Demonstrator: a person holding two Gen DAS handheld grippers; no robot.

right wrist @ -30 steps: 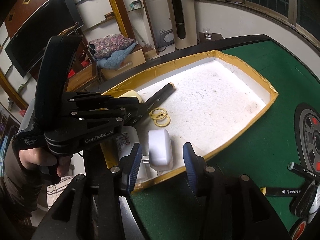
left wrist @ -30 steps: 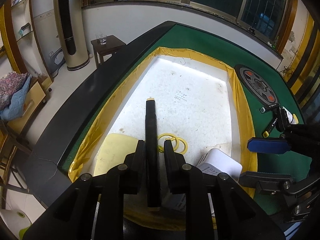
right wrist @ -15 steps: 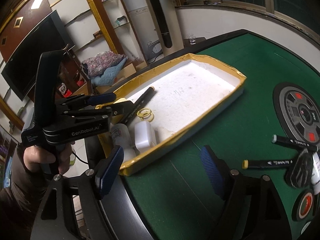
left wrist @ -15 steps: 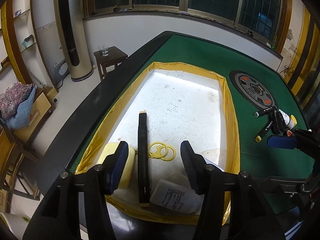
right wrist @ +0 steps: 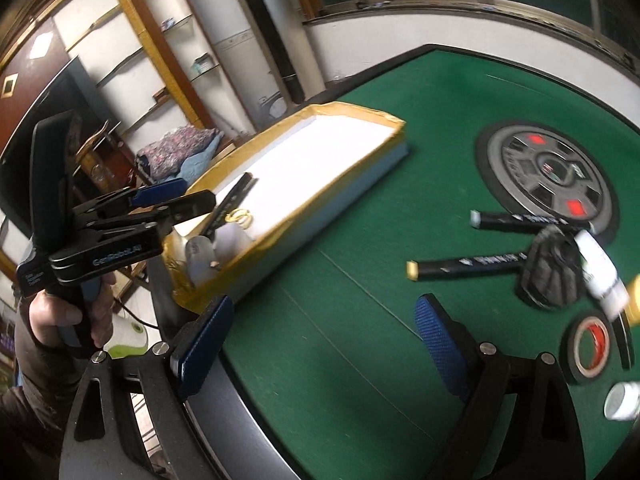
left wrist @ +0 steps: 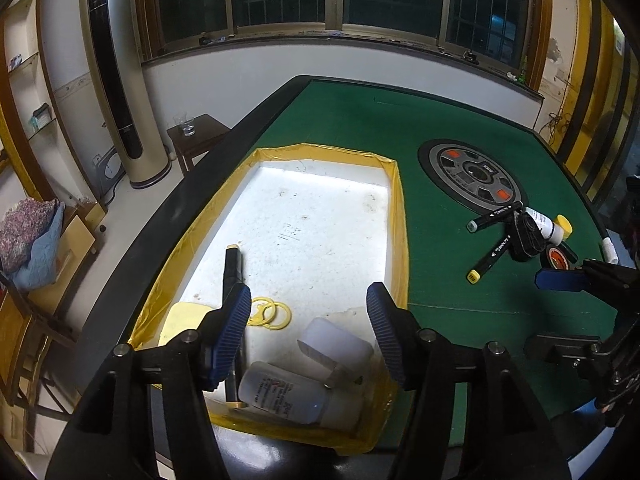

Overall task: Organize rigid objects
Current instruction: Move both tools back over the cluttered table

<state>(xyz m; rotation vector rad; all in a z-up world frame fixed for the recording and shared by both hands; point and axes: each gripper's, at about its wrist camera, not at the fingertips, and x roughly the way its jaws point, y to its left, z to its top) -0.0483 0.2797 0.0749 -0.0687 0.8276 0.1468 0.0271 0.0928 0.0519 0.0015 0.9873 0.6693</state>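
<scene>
Green felt at the tabletop's right edge carries loose markers, a bottle and tape; the tray sits left. Your left tongs and right tongs gape wide, empty. Pinch a round marker off-centre and it may roll away.

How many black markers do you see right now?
3. One marker lies in the tray, partly behind the left tongs. Two lie on the green felt: one by the round disc, one nearer. Others may be hidden.
</scene>
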